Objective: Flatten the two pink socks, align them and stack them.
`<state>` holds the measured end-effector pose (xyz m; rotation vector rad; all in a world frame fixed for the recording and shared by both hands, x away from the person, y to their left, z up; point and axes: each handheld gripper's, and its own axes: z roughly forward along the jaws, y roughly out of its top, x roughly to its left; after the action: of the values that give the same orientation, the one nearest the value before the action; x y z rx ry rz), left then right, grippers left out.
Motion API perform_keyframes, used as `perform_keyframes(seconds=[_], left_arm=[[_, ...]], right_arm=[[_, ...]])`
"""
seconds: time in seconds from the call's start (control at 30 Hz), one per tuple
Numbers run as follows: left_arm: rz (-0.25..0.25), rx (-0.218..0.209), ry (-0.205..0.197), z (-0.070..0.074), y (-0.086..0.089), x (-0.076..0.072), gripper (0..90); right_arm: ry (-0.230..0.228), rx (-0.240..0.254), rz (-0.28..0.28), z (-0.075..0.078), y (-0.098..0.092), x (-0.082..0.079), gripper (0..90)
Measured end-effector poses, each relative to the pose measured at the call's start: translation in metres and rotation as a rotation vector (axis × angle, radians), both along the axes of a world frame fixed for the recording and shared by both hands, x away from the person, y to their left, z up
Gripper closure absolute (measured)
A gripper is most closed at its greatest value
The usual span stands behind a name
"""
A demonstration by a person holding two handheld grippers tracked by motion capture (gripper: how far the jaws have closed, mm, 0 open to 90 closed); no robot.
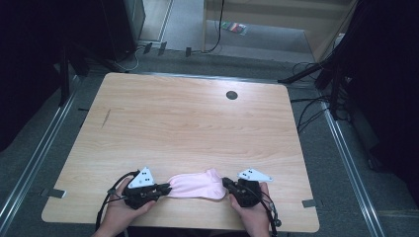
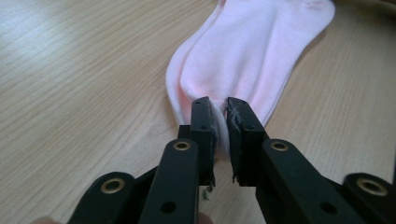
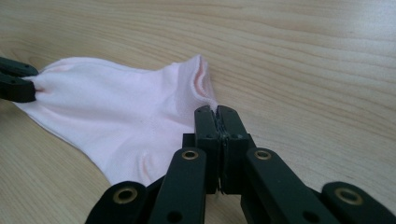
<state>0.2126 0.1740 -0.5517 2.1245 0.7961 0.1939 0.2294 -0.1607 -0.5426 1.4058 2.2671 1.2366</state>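
1. At near table [image 1: 197, 118] edge, left side: left gripper [image 1: 167, 188] clamped on toe end of pink sock [image 1: 195, 185].
2. Centre: sock flat on wood, long axis running left-right between both grippers, lightly stretched.
3. Right side: right gripper [image 1: 226, 183] pinched tight on cuff edge. Equal reach both ends; any next move probably a pull or lift along that axis.

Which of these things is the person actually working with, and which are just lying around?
In use:
- pale pink cotton ankle sock, lying flat near the table's front edge
- left tool, shut on one end of the sock
- right tool, shut on the other end
- light wooden table under it

Just lying about:
- small dark round disc set in the tabletop
- black cables on the floor
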Motion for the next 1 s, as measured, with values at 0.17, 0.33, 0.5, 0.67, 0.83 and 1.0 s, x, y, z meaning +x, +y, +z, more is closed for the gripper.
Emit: perform_keyframes(seconds=[0.17, 0.33, 0.5, 0.67, 0.83, 1.0], left_arm=[[0.031, 0.016, -0.025, 0.000, -0.001, -0.001, 69.2], [0.039, -0.065, -0.017, 0.005, 0.008, 0.001, 70.7], [0.067, -0.100, -0.006, 0.007, 0.006, 0.002, 70.1], [0.116, -0.171, -0.052, 0.016, 0.010, 0.000, 68.8], [0.091, -0.116, -0.040, 0.010, -0.003, 0.002, 67.5], [0.099, -0.006, -0.033, 0.000, -0.015, 0.003, 66.1]], right_arm=[[0.009, -0.006, -0.004, -0.003, 0.001, 0.000, 88.5], [-0.022, 0.022, 0.000, 0.004, 0.000, -0.004, 88.6], [-0.015, 0.027, 0.006, 0.003, 0.001, -0.003, 88.6], [-0.020, 0.044, 0.004, 0.004, -0.001, -0.003, 83.8], [-0.141, 0.085, -0.043, 0.016, -0.001, -0.011, 76.4], [-0.098, 0.038, 0.040, 0.009, 0.014, -0.010, 88.4]])
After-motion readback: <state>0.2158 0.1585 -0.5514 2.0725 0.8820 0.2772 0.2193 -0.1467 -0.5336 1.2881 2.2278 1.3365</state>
